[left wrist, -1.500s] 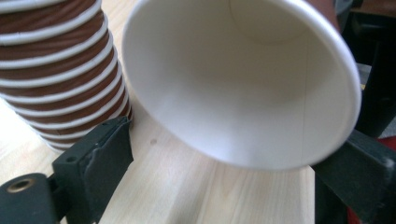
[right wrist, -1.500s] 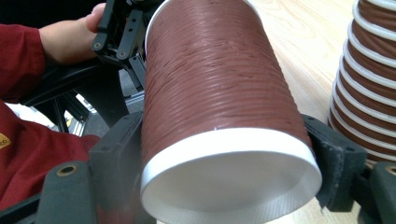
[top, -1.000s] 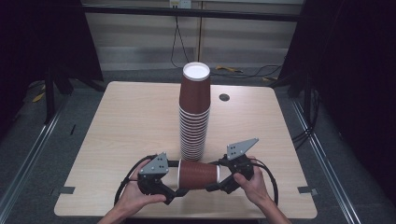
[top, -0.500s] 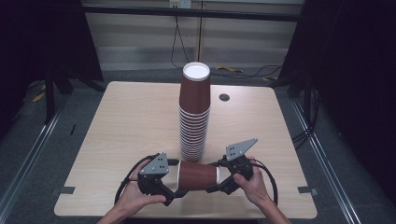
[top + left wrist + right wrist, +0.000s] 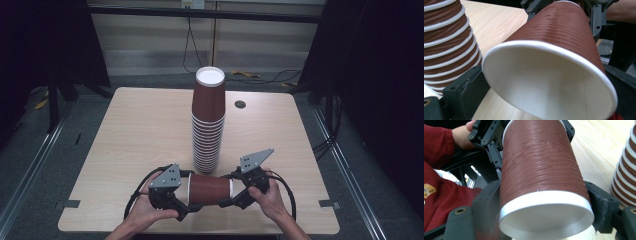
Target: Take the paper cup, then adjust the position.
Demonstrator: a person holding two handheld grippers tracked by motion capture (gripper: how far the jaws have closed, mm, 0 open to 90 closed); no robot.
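Near the table's (image 5: 130,130) front edge, a brown paper cup (image 5: 209,188) lies on its side, held level between both claws: the left gripper (image 5: 186,197) brackets the wide rim end, its jaws just opened and not clearly pressing, while the right gripper (image 5: 231,192) clamps the base end. That two-ended hold likely steadies the cup during a handover or a pull-apart. Just behind stands the tall cup stack (image 5: 208,125), upside down, well within reach.
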